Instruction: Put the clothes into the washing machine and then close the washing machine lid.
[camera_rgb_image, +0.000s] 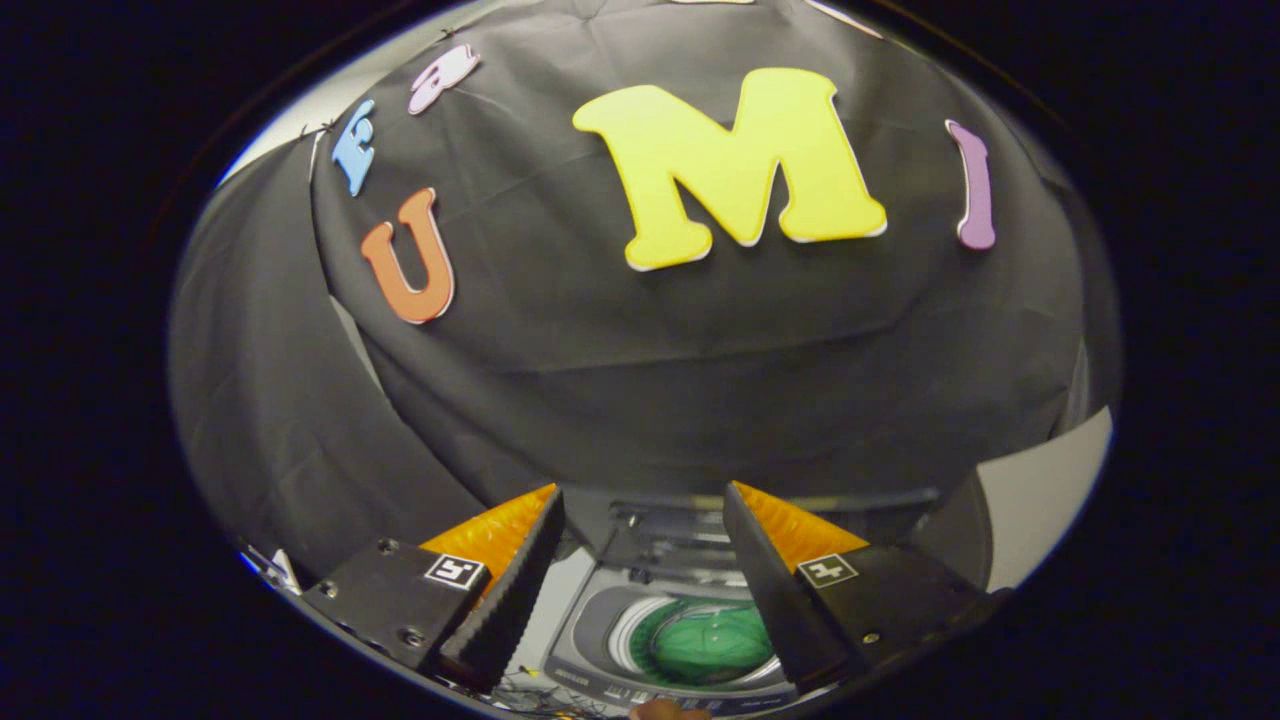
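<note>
My gripper hangs wide and empty above the washing machine; the green clothes inside could snag its raised lid.

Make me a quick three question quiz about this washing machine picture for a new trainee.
1. True or false: the gripper has its fingers spread apart with nothing between them.
2. What colour is the thing lying in the drum of the washing machine? A) red B) green C) white
3. Fill in: the lid of the washing machine is ____.

Key: 1 true. 2 B, the green cloth lies in the drum, below and beyond the fingers. 3 open, standing up behind the drum opening.
</note>
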